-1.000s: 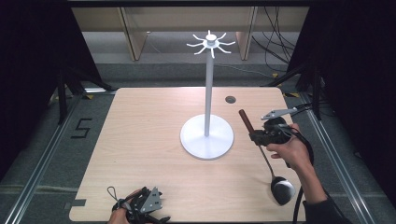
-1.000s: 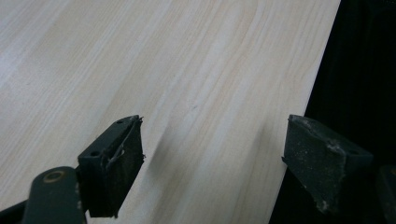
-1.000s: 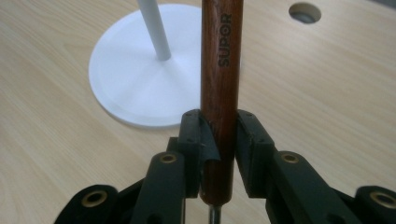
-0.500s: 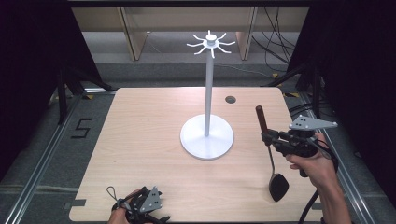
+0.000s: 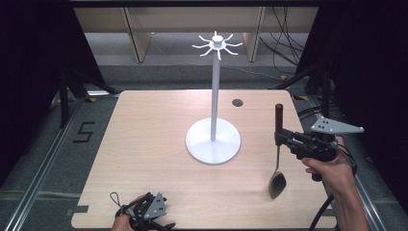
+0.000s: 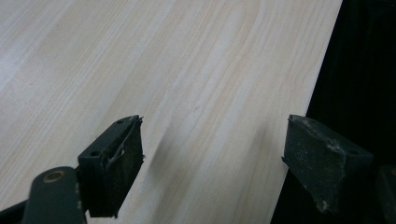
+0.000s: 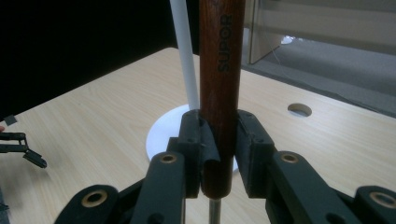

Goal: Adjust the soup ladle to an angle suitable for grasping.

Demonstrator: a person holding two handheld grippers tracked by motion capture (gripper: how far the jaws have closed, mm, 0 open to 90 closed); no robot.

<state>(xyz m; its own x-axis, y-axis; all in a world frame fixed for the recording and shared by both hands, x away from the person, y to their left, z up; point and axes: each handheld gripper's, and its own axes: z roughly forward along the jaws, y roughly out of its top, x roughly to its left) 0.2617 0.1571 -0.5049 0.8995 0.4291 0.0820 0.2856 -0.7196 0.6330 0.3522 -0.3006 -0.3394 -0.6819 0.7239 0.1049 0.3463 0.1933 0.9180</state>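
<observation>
The right tool clamps the dark wooden handle of a long metal ladle, holding it upright, bowl down, above the pale wooden tabletop just right of the white stand with a round base and hooked crown. The left tool rests with jaws wide and empty near the tabletop's front edge, well apart from the stand.
</observation>
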